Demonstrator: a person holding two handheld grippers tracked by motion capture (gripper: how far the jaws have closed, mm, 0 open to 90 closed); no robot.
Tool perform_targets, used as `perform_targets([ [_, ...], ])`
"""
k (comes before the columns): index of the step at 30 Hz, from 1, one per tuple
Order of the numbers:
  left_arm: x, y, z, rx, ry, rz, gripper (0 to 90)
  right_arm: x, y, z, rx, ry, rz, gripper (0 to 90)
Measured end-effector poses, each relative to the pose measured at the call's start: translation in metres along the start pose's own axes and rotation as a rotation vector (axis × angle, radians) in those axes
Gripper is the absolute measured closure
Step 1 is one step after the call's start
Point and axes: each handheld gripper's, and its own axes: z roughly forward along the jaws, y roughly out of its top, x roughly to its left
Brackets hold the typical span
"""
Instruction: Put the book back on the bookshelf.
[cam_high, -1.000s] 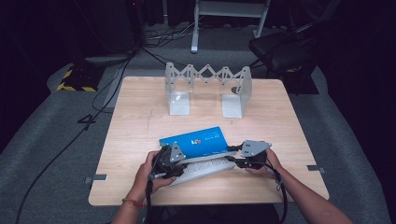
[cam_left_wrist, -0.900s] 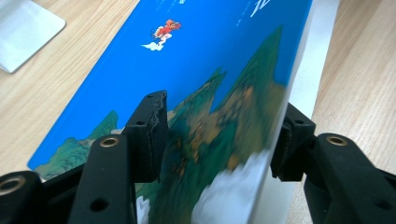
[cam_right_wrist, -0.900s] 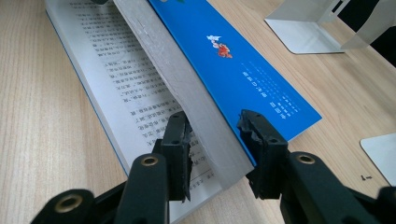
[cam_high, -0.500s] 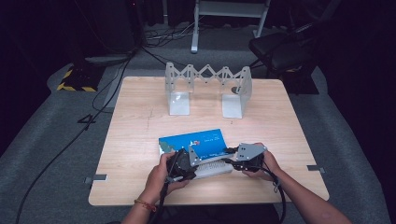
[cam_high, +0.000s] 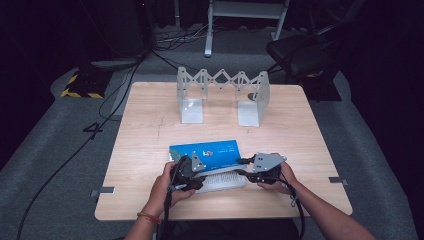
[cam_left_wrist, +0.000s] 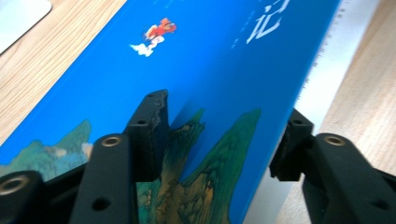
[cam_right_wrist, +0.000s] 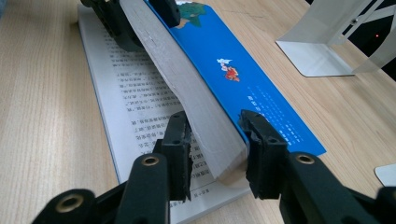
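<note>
**Closing the book**

We pinch the raised block of pages with our right claw (cam_right_wrist: 214, 140). Our left claw (cam_left_wrist: 219, 135), jaws just widening, straddles the blue cover without squeezing. The book (cam_high: 207, 152) lies open near the surface's (cam_high: 150, 110) front edge. Best lower both ends together, evenly. Cover characters are too cropped to read.

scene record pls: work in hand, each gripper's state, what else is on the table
work: blue-covered book lies open on the wooden table, a thick block of pages lifted off the printed page
right gripper: shut on the block of pages at one end
left gripper: jaws astride the blue cover, just been opening; grip cannot be told
other: folding metal book rack stands at the far side, nothing in it
</note>
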Motion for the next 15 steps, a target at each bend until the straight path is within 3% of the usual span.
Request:
perform_targets([
  [2,-0.002,0.001,0.000,-0.018,-0.014,-0.002,42.8,0.001,0.003,0.000,0.004,-0.010,-0.002,65.4],
  [3,-0.010,0.006,0.000,-0.037,-0.024,-0.012,37.9,0.003,0.004,0.000,0.006,-0.016,-0.003,65.5],
  [5,-0.014,0.009,0.001,-0.032,-0.010,0.005,30.9,0.006,0.007,-0.001,0.009,-0.029,-0.002,65.5],
  [7,-0.020,0.013,0.003,-0.040,-0.028,0.018,27.6,0.008,0.010,-0.001,0.012,-0.043,-0.005,65.4],
  [13,-0.022,0.015,0.013,-0.066,-0.025,-0.003,27.6,0.013,0.016,-0.002,0.024,-0.044,0.014,65.5],
  [14,-0.024,0.017,0.016,-0.057,-0.014,0.007,27.8,0.014,0.018,-0.002,0.023,-0.046,0.007,65.6],
  [15,-0.027,0.018,0.019,-0.043,0.026,0.032,33.3,0.016,0.020,-0.001,0.030,-0.047,-0.003,65.6],
])
